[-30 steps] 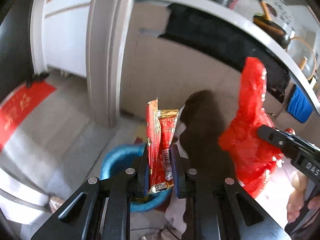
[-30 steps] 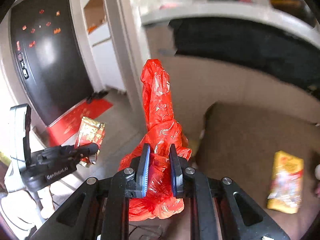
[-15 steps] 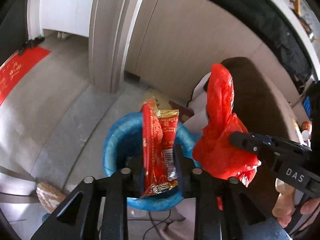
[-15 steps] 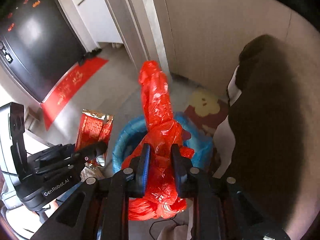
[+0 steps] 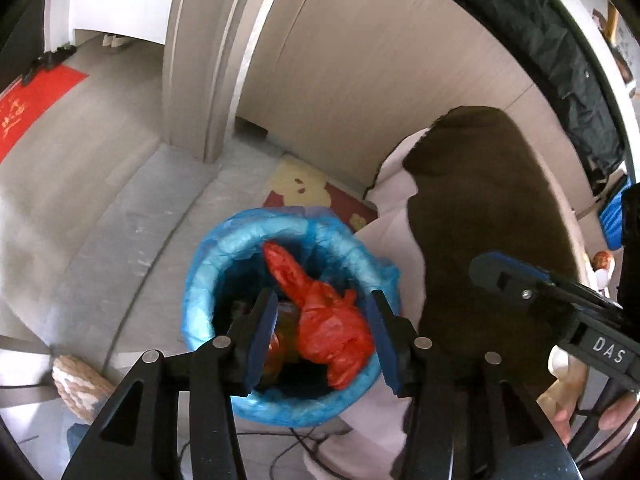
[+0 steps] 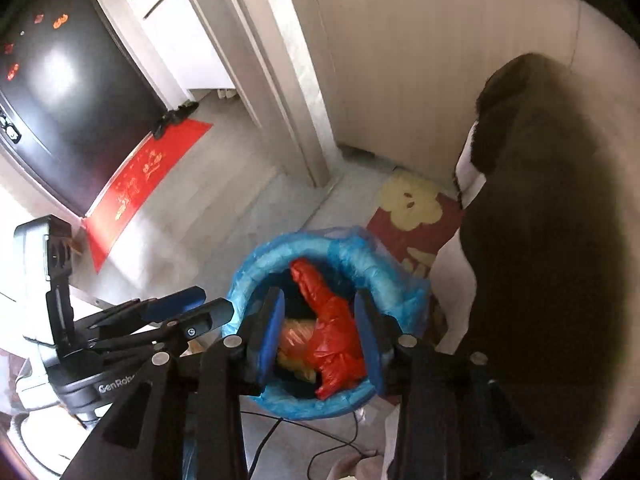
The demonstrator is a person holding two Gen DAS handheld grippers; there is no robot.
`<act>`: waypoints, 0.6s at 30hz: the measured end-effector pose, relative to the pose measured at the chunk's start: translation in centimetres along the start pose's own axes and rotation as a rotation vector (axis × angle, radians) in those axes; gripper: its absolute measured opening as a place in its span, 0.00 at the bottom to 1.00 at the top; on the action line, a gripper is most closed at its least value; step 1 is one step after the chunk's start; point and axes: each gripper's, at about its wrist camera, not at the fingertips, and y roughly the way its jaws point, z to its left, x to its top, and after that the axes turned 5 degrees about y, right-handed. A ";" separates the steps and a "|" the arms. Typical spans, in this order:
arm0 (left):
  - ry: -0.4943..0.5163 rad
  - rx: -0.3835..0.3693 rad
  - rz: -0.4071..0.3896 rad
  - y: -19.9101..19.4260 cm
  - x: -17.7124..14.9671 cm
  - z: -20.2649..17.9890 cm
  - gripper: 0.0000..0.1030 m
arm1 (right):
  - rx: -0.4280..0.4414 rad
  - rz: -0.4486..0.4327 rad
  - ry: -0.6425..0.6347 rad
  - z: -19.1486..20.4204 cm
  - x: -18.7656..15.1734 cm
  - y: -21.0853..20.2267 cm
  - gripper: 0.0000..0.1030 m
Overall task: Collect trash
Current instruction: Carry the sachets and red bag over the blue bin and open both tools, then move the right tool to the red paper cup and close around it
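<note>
A bin lined with a blue bag point(image 5: 208, 280) point(image 6: 384, 272) stands on the floor below both grippers. A crumpled red plastic bag point(image 5: 328, 320) point(image 6: 332, 332) lies inside it, beside a reddish snack wrapper point(image 5: 280, 340) point(image 6: 292, 340) that is partly hidden. My left gripper point(image 5: 324, 336) hangs over the bin mouth, its jaws opening with nothing pressed between them. My right gripper point(image 6: 320, 336) also hangs over the bin, jaws opening, holding nothing. In the left wrist view the right gripper point(image 5: 496, 276) shows at the right edge; in the right wrist view the left gripper point(image 6: 200, 304) shows at the lower left.
A dark brown sofa with a pale side point(image 5: 480, 216) point(image 6: 540, 200) stands right of the bin. A flowered mat point(image 5: 304, 192) point(image 6: 412, 208) lies behind it, and a red doormat point(image 6: 136, 192) by a dark door. Cables point(image 6: 304, 440) trail on the floor. A door frame point(image 5: 200, 60) rises behind.
Both grippers came down over the bin and opened. The snack wrapper left the left gripper and the red bag left the right one; both now lie in the bin.
</note>
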 end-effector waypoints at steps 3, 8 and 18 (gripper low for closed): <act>0.011 0.016 -0.031 -1.6 0.2 -2.0 0.47 | 0.009 -0.049 -0.011 -0.9 0.2 -3.1 0.34; 0.088 0.029 -0.110 -5.8 1.1 -8.4 0.47 | -0.008 -0.194 -0.039 -4.0 -0.5 -11.6 0.34; 0.291 -0.069 -0.158 -7.1 0.3 -28.2 0.47 | -0.271 -0.471 0.054 -18.9 -5.7 -28.8 0.44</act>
